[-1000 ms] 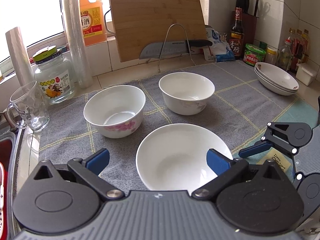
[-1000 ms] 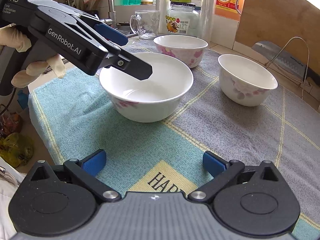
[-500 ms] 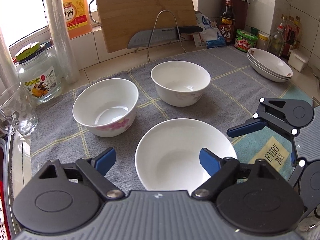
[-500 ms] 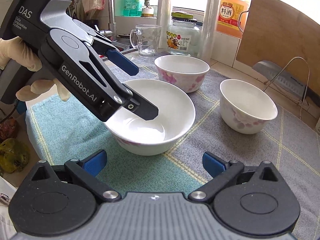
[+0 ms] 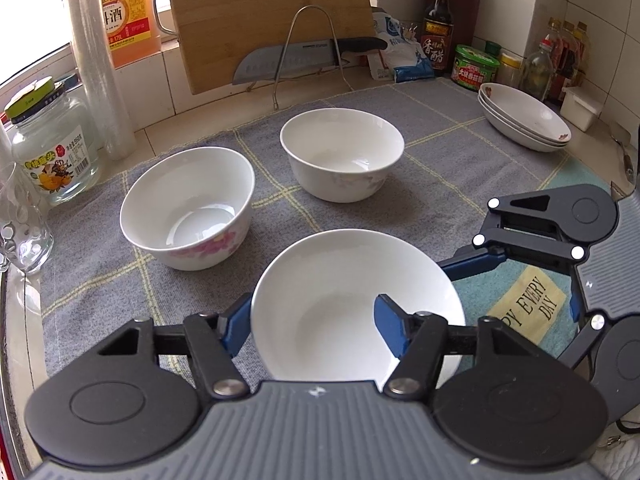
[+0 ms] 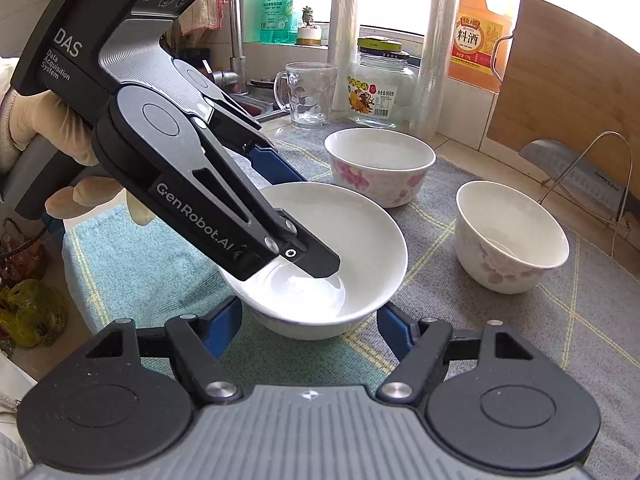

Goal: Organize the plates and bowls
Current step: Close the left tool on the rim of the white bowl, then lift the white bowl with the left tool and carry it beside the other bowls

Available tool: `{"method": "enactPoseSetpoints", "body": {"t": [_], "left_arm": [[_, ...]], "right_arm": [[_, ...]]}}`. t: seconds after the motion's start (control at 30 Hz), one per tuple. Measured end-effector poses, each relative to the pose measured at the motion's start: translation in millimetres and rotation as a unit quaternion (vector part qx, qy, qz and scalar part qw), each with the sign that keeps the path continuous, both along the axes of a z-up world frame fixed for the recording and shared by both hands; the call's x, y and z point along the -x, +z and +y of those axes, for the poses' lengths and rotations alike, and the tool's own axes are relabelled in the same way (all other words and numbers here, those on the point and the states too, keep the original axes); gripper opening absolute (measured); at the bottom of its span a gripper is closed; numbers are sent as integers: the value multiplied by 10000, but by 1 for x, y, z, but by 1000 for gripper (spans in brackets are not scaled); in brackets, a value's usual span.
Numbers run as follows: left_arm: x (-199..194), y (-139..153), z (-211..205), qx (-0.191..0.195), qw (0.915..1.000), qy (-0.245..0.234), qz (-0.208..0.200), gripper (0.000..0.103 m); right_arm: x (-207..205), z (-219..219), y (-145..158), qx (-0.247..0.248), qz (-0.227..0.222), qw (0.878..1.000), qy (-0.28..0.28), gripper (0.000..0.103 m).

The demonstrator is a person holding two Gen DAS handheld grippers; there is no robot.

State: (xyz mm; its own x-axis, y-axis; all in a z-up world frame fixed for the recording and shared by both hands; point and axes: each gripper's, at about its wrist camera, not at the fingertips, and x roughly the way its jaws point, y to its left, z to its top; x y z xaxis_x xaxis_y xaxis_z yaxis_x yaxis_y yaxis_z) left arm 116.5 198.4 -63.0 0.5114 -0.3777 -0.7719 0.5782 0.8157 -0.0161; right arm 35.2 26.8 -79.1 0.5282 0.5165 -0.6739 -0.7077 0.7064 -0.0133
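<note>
**Bowls loose, plates stacked**

On the counter's left edge in the left wrist view: glass mug [image 5: 18, 224], labelled jar [image 5: 50, 148], tall rolls of film [image 5: 98, 60] and an orange bottle [image 5: 128, 8] against the tiled wall and window. Further right, a floral bowl [image 5: 190, 208] standing alone on the grey checked cloth [image 5: 432, 172], then a second deep bowl [image 5: 342, 152] apart from it. Nearest the camera, the wide bowl [image 5: 352, 304], with the left gripper [image 5: 312, 320] straddling its rim: one blue finger outside the wall, the other inside, jaws spread, not seen pinched on the porcelain. From the right wrist view, the same finger dipped into the wide bowl [image 6: 320, 256] and the right gripper [image 6: 308, 320] just short of its near side, jaws wide, holding nothing. At far right, three shallow plates [image 5: 524, 120] nested in one pile beside condiment jars and bottles.

Judged from the layout: plates apparently gathered, all three bowls unstacked, so roughly half remaining. Likely step in hand: taking the wide bowl.

Behind, a wooden cutting board [image 5: 272, 16] leaning on the wall, a cleaver [image 5: 304, 60] resting in a wire rack. Under the cloth's near edge, a teal towel with a yellow lettered patch [image 5: 532, 308]. Sink and tap [image 6: 236, 40] beyond the mug, seen from the right wrist.
</note>
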Motion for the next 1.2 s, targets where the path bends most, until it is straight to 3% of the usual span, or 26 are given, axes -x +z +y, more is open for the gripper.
{"method": "enactPoseSetpoints", "body": {"t": [0.57,1.2], "left_arm": [[0,6,-7,46,9999,-116,-31,64],[-1,6,-97,257,9955,-909,-39,64]], "right_arm": [[3,-11,14,-14,-47,10000,-87,78],[19,-95,27,194,5,9964,-826,78]]}}
